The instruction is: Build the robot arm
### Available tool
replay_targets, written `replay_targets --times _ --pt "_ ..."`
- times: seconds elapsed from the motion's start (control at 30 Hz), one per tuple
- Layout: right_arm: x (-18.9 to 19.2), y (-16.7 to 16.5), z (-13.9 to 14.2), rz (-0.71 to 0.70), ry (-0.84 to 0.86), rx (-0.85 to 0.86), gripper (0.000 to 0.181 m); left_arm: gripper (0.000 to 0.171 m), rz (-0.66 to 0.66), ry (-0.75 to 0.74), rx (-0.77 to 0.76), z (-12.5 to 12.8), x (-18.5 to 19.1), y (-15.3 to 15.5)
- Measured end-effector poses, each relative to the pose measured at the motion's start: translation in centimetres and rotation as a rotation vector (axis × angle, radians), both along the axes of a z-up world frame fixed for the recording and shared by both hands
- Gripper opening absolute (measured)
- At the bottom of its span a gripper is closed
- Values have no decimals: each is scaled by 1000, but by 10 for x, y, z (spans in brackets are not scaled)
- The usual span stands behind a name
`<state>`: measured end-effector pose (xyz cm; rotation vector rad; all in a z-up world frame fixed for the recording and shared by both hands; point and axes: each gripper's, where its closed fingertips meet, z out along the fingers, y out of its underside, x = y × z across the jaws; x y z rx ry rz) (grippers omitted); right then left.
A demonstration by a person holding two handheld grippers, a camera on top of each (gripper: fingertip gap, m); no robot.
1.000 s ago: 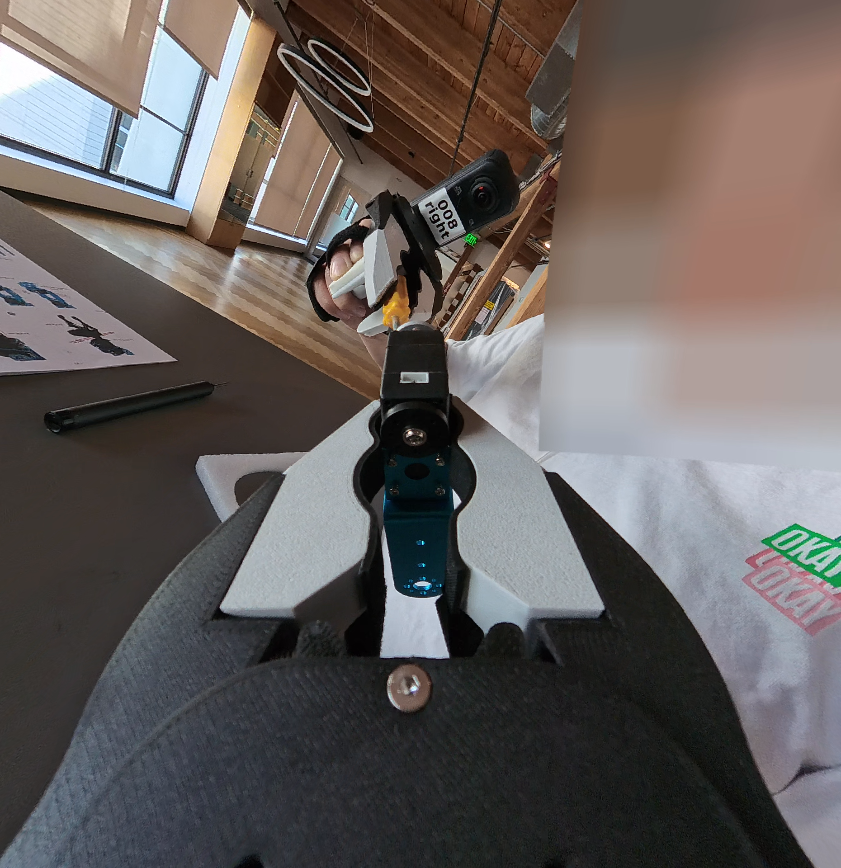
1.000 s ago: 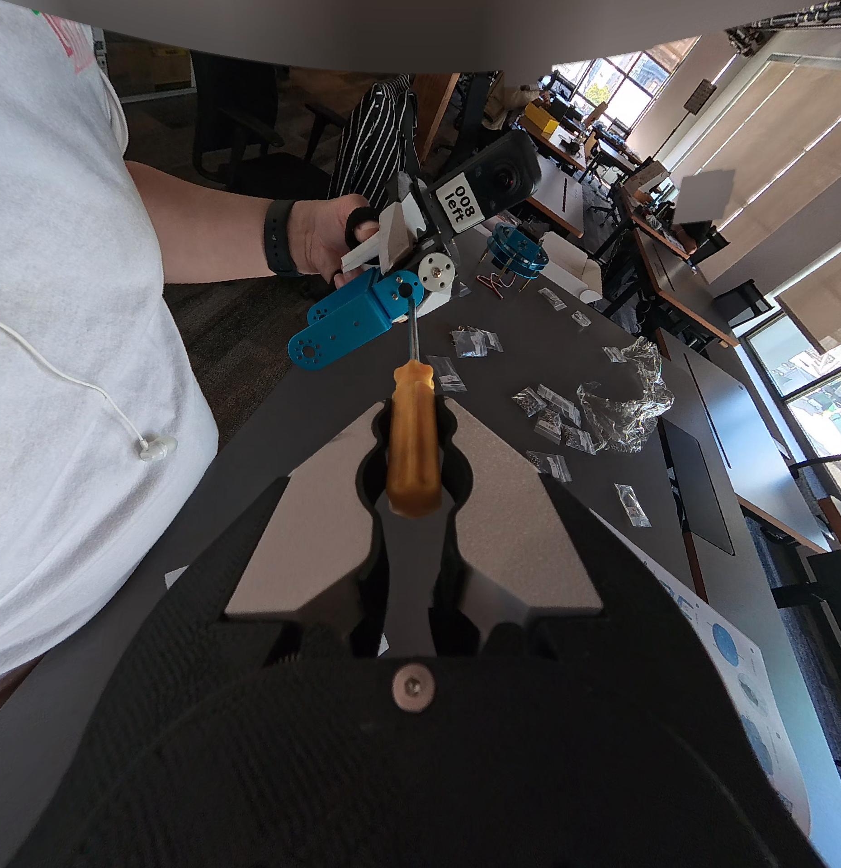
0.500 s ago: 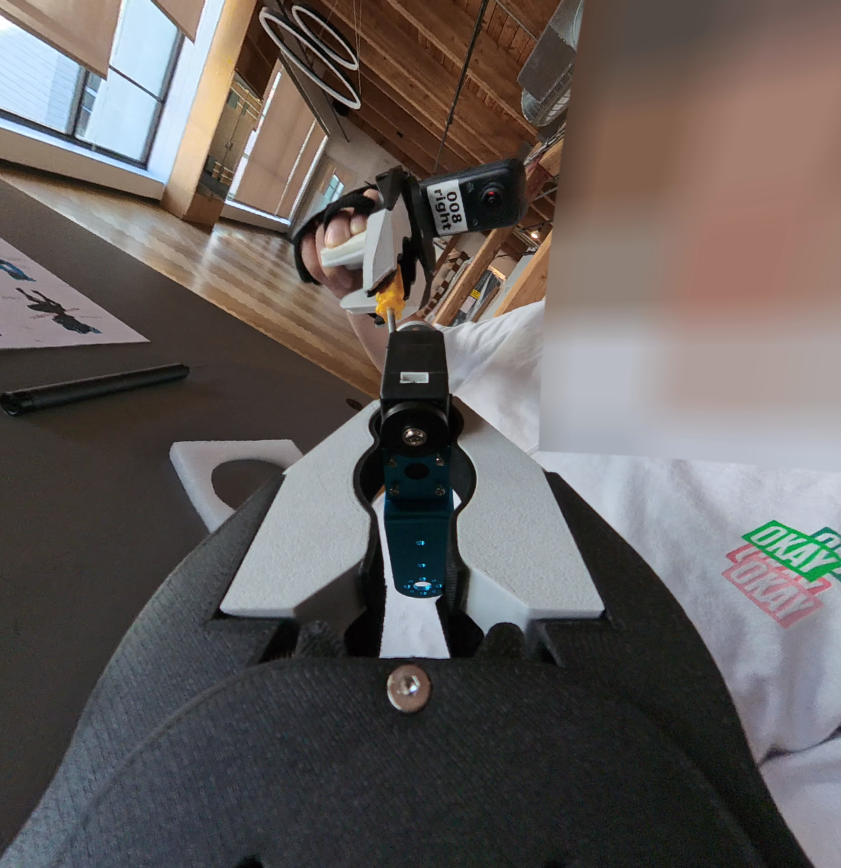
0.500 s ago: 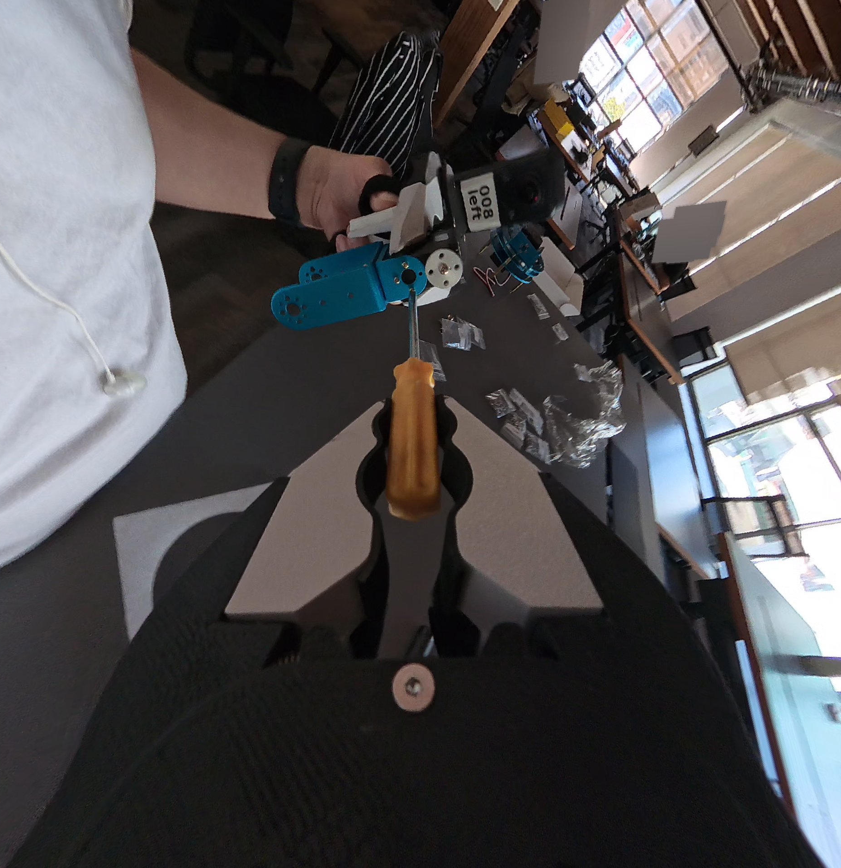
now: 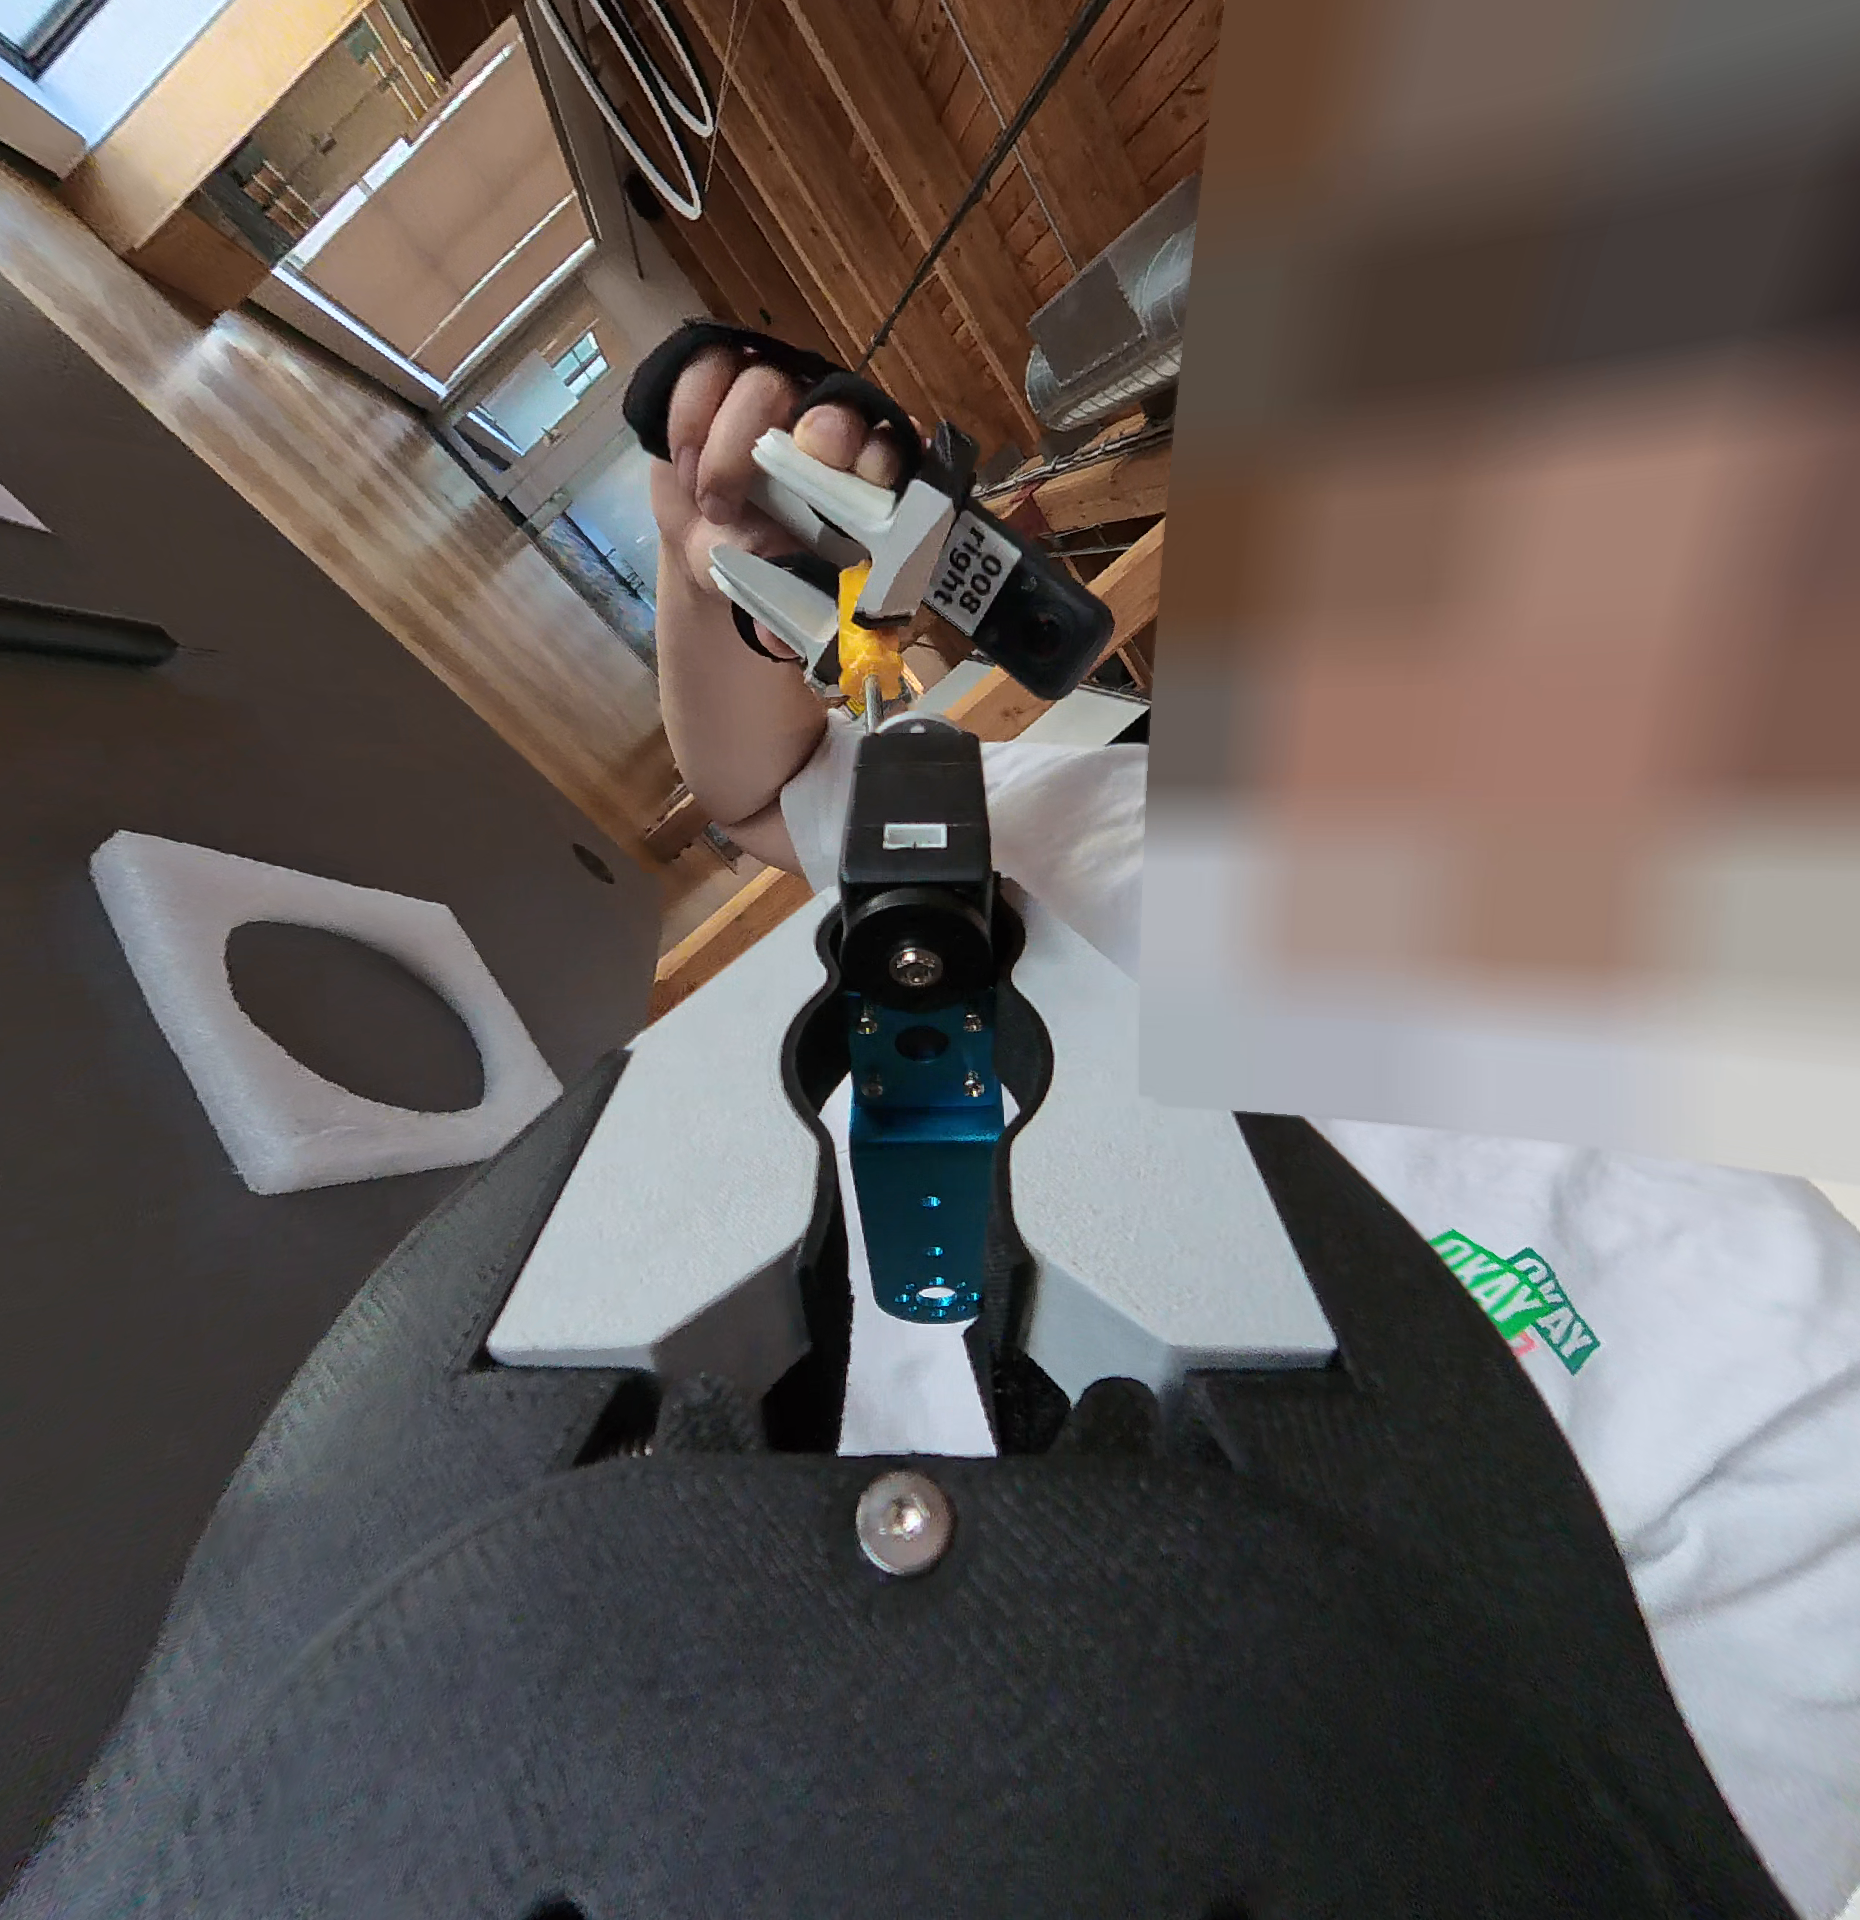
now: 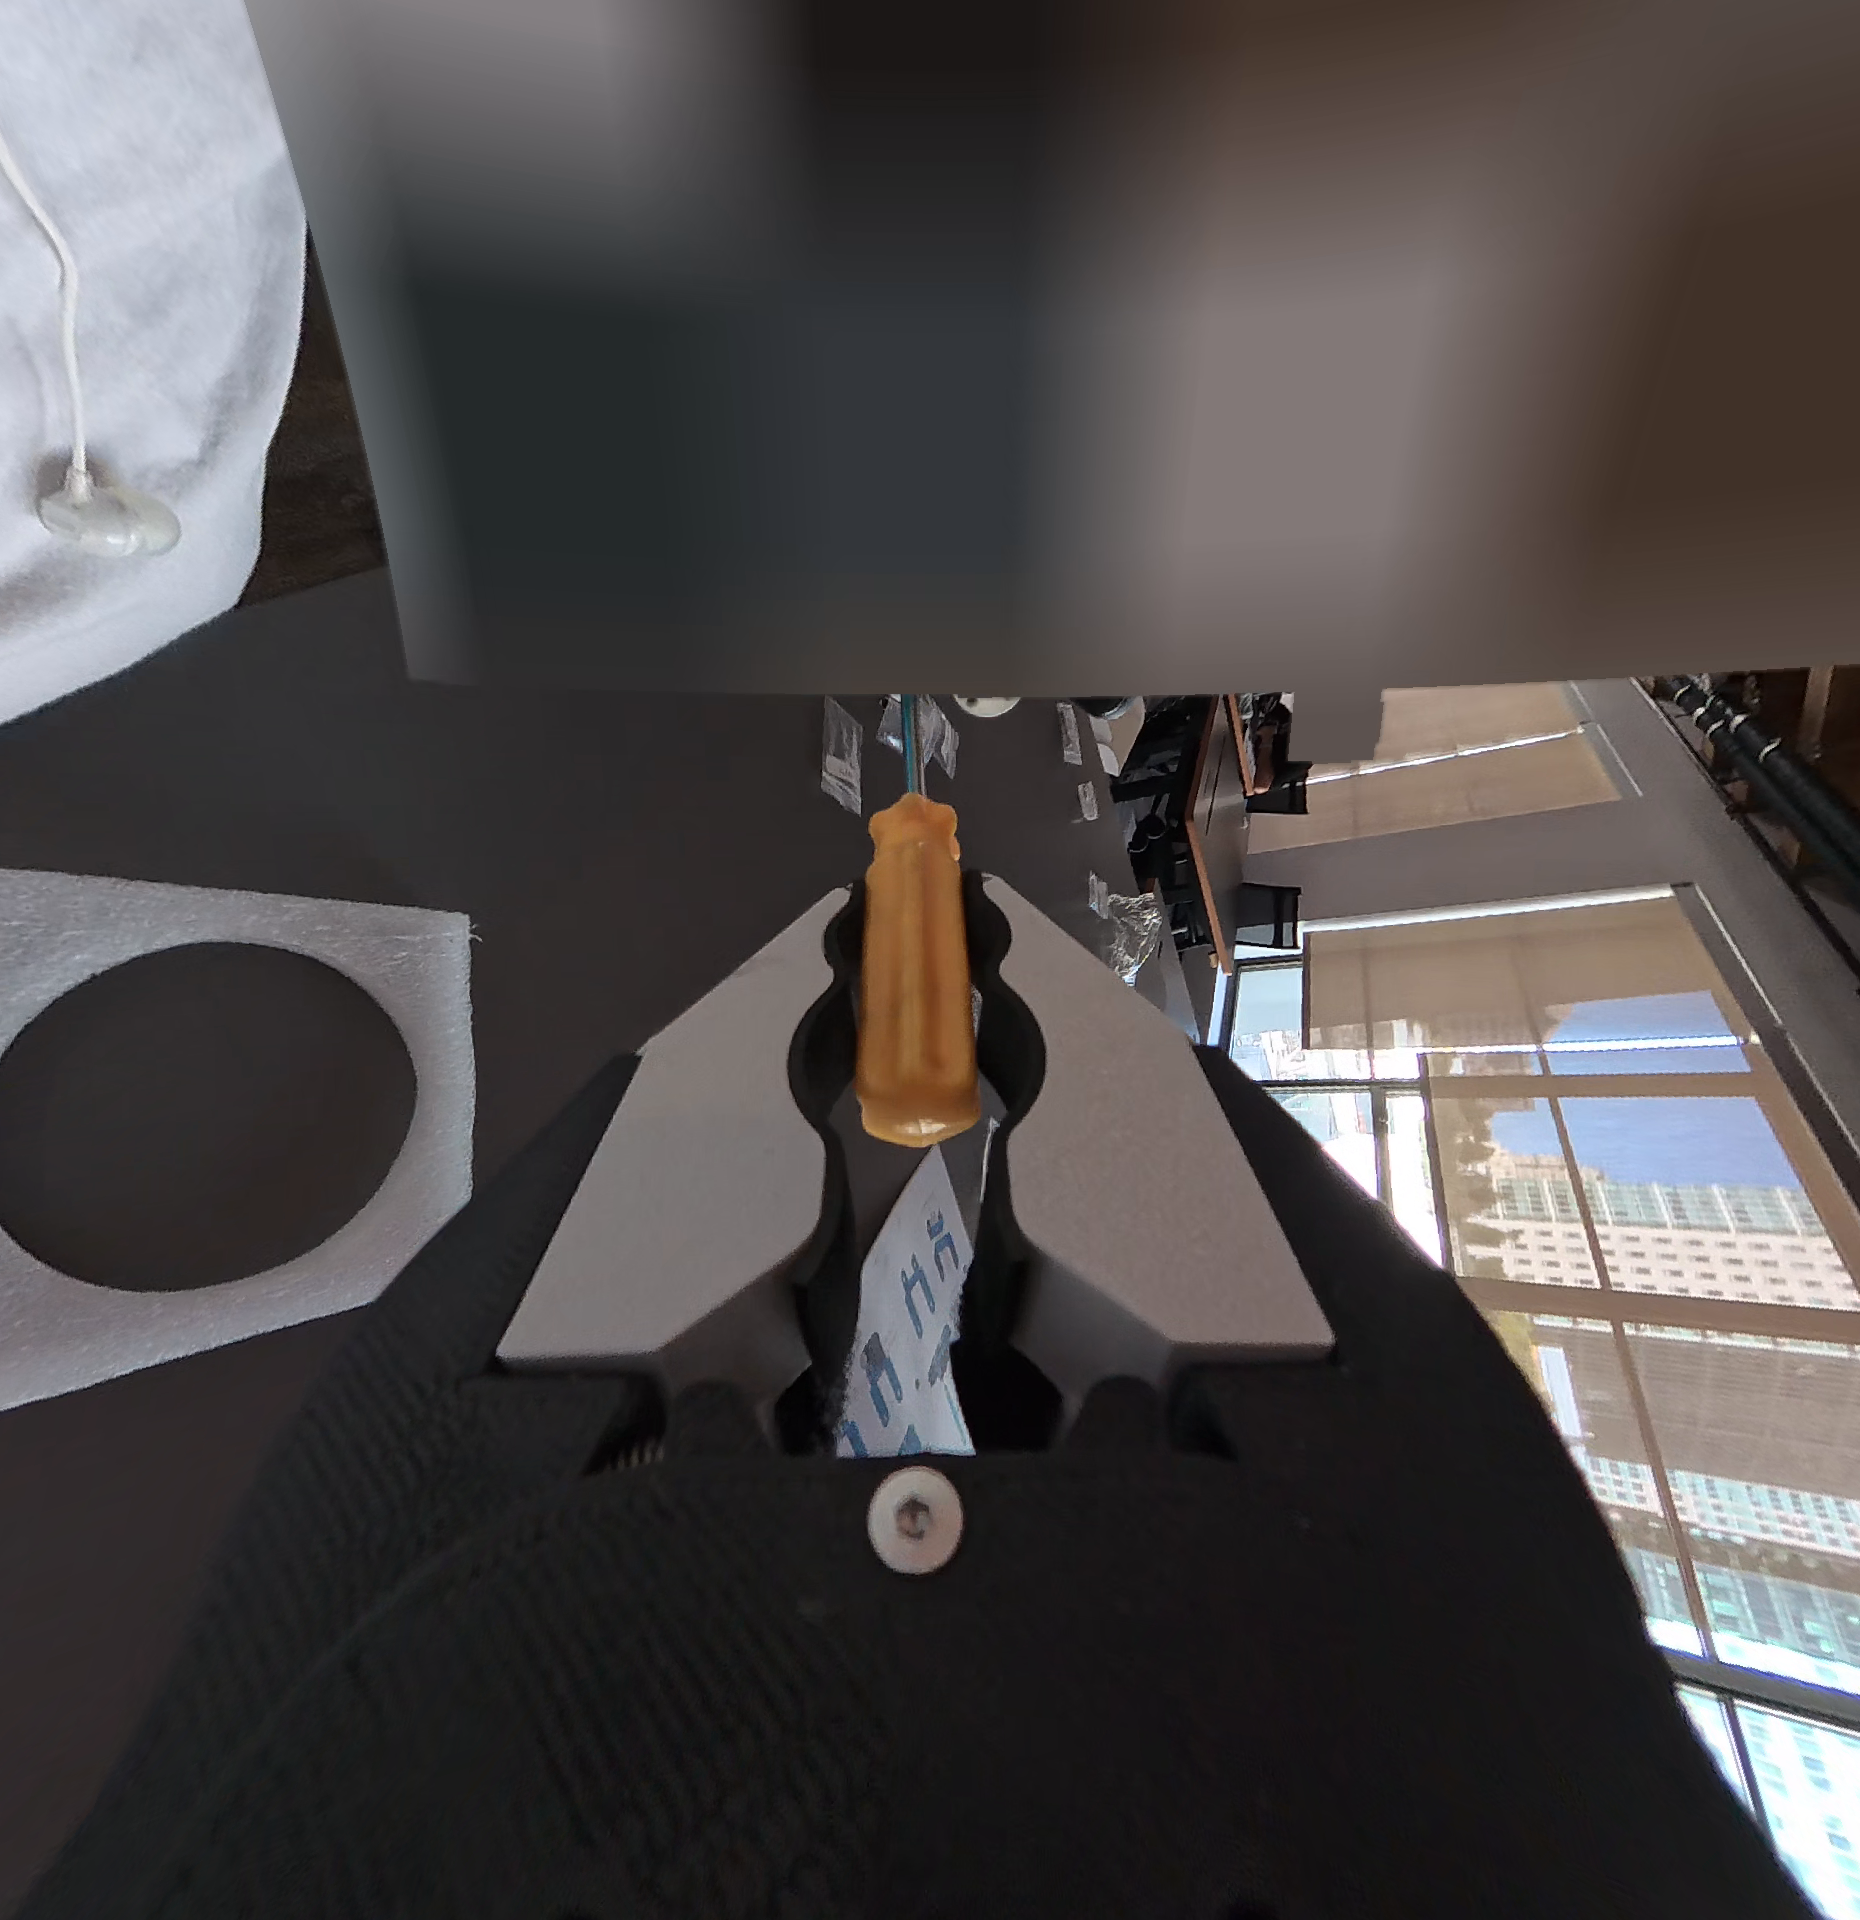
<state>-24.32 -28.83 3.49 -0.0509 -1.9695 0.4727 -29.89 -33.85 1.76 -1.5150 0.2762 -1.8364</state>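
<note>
Two grippers show, each clamped on something. We see the left gripper at the centre of the left wrist view, its grey fingers closed on a blue metal bracket. A black servo block sits on the bracket's far end, past the fingertips, standing up toward the middle of the frame.

Beyond the servo, upper centre of that view, we see the right gripper in a person's hand. It holds a screwdriver with an amber handle. The metal shaft comes down to the top of the servo; we cannot tell whether the tip is touching.

In the right wrist view the same handle lies lengthwise between the grey fingers at frame centre, gripped on both sides. The shaft runs up and vanishes under a blurred patch, so the servo is hidden here.

A white foam square with a round hole lies flat on the dark table, left of centre in the left wrist view; it shows again at the left edge of the right wrist view. Small clear bags lie on the table above the handle. A printed sheet shows through the gap below the handle. A white shirt fills the lower right of the left wrist view.
</note>
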Motion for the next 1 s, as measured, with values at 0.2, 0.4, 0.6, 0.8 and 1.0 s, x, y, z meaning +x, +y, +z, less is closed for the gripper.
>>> replay_targets --times 0.2,0.4,0.6,0.8,1.0 --pt "1 1 -10 30 37 75 17 21 -33 -2 -76 -10 1 0" --pt "-4 7 -23 -38 -87 -172 17 21 24 71 -87 -21 -4 9" --pt "-14 12 -32 -142 -274 -695 17 21 123 174 1 -20 -14 11" --pt "-20 13 -41 -219 -501 -1211 17 21 223 339 97 -23 -20 14" --pt "-22 13 -53 -258 -765 -1668 17 21 292 532 192 -30 -22 15"
